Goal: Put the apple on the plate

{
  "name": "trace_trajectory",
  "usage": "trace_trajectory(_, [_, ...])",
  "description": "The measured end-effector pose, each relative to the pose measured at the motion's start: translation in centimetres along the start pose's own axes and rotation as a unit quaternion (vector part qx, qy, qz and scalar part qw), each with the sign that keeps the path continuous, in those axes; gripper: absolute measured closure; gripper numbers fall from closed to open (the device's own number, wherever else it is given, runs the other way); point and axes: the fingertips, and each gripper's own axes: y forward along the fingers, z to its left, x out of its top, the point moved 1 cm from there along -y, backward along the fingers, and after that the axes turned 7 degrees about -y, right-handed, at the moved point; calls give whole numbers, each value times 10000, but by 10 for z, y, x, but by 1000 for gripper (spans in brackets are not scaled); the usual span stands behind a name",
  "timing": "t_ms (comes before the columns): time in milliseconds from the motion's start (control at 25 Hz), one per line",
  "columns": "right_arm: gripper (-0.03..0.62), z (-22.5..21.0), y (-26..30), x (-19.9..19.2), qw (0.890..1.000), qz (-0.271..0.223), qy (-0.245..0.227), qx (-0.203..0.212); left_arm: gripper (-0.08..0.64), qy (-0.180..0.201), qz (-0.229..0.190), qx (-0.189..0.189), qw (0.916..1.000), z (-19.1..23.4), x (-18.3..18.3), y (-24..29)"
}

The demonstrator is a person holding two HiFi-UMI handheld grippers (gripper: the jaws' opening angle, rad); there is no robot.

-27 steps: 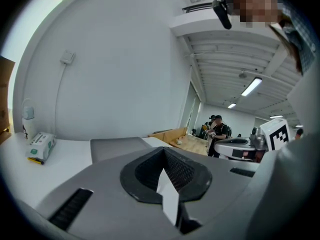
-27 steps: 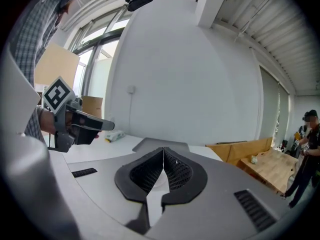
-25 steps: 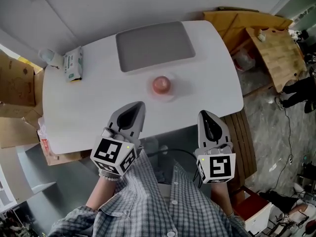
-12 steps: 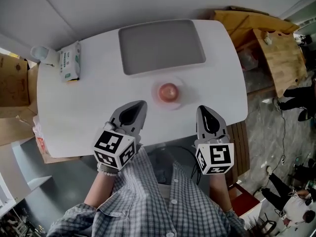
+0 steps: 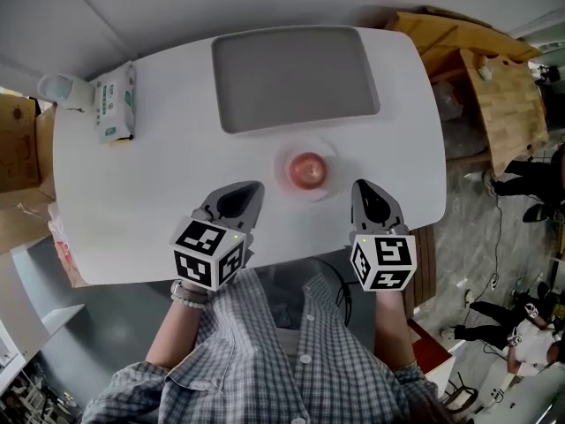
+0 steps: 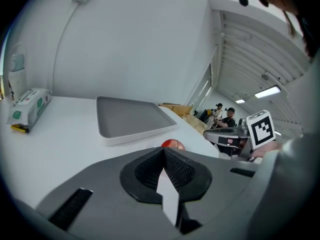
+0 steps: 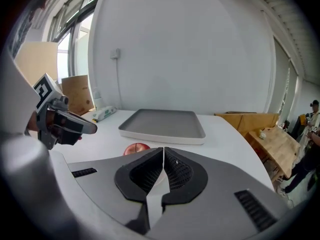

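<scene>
Since the apple is seen resting on the plate, just ahead of and between the two tips, the placing is judged done and only a retreat is called for. The left hand-held gripper and the right hand-held gripper are each closed on nothing, jaws together. They should be drawn straight back over the tabletop edge, so that the plate's rim is not nudged.

Bright, even light falls on the white bench, with faint, soft shadows and no harsh glare. Both gripper views bow strongly toward dark, vignetted edges. The left gripper looks slightly soft up close, and a ceiling lamp glows behind it.
</scene>
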Motion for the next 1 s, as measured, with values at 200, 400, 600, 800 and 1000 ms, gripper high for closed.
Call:
trace_trajectory(200, [571,-2,21,-10,9985,330,-215,385,552,-321,111,336,9989,12,-9,12])
trace_trajectory(400, [571,-2,46,-24,9945,645,-324,759,552,-741,261,541,9954,19,-21,24])
trace_trajectory(600, [569,1,64,-37,9877,932,-417,1183,551,-1028,407,705,9914,23,-36,36])
trace_trajectory(800, [535,-2,79,-47,9821,1132,-132,1501,551,-1238,544,886,9869,30,-44,45])
trace_trajectory(1000, [500,0,91,-58,9742,1330,98,1823,549,-1385,677,1000,9830,34,-55,55])
